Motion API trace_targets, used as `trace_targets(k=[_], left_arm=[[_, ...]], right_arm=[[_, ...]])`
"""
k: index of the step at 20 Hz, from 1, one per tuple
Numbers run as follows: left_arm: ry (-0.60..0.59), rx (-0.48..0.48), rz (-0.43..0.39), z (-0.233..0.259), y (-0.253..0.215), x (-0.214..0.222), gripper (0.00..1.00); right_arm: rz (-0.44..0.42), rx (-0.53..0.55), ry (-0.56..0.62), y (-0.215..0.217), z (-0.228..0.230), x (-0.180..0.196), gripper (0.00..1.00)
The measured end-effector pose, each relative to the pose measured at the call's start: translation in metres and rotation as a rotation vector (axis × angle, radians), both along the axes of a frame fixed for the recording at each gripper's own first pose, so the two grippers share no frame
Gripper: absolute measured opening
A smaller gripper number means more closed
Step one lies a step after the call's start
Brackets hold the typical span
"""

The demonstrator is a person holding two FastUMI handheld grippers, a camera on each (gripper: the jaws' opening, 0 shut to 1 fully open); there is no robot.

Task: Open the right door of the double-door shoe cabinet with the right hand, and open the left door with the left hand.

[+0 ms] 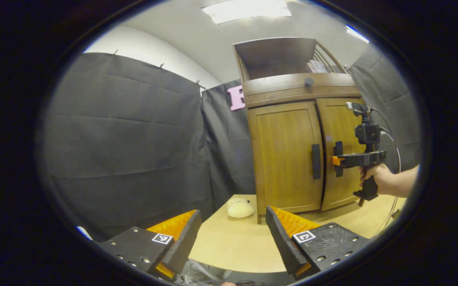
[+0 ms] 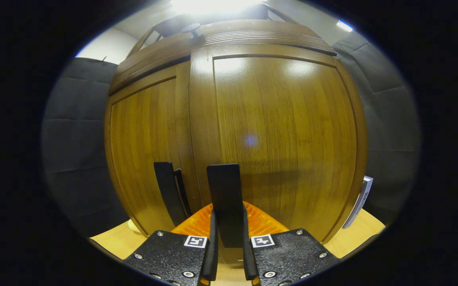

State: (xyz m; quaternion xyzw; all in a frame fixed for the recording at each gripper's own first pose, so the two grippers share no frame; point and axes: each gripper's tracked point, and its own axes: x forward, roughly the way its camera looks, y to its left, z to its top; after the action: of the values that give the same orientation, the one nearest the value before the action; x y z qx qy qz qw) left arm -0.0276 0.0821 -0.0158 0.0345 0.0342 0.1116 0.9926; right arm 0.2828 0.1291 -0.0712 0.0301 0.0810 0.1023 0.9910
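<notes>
The rigid right door's dark vertical bar handle (image 2: 225, 198) is clamped between the right tongs (image 2: 228, 242), while the left door's matching handle (image 1: 316, 161) stands well ahead of the wide-spread left tongs (image 1: 233, 234).

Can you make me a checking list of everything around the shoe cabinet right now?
Surface: pale wooden tabletop, cabinet standing on it.
Job's things: double-door shoe cabinet; left door and right door both look closed; left handle untouched.
Clutter: small cream plush toy beside the cabinet's foot.
Grippers: right gripper, jaws closed on the right door handle; left gripper, jaws open, holding nothing, back from the cabinet.
Cables: a cable loops off the right gripper.
Surroundings: black cloth wall, ceiling light.
</notes>
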Motion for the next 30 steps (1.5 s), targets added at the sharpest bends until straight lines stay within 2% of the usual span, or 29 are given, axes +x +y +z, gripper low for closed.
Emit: trace_targets(k=[9,11,12,14,21,22,23,30], left_arm=[[-0.011,0.002,-0.048,0.007,-0.009,-0.011,0.93],[-0.010,-0.002,-0.058,0.005,-0.008,-0.012,0.93],[-0.010,-0.003,-0.063,0.006,-0.008,-0.012,0.88],[-0.013,-0.003,-0.073,0.004,-0.006,-0.013,0.93],[-0.022,-0.004,-0.113,0.004,-0.009,-0.019,0.93],[-0.025,-0.004,-0.118,0.005,-0.010,-0.020,0.96],[-0.027,-0.004,-0.123,0.006,-0.011,-0.022,0.93],[-0.034,-0.012,-0.172,0.009,-0.014,-0.027,0.93]], right_arm=[[0.007,-0.002,-0.003,-0.010,0.002,-0.031,0.26],[0.008,-0.003,-0.003,-0.010,0.002,-0.031,0.26],[0.009,-0.005,-0.004,-0.011,0.002,-0.032,0.26],[0.011,-0.003,-0.004,-0.012,0.006,-0.036,0.26],[0.027,-0.003,0.000,-0.013,0.015,-0.041,0.26],[0.026,0.002,-0.002,-0.014,0.016,-0.040,0.26],[0.021,0.008,-0.002,-0.015,0.017,-0.040,0.26],[0.008,0.005,-0.012,-0.015,0.020,-0.037,0.26]])
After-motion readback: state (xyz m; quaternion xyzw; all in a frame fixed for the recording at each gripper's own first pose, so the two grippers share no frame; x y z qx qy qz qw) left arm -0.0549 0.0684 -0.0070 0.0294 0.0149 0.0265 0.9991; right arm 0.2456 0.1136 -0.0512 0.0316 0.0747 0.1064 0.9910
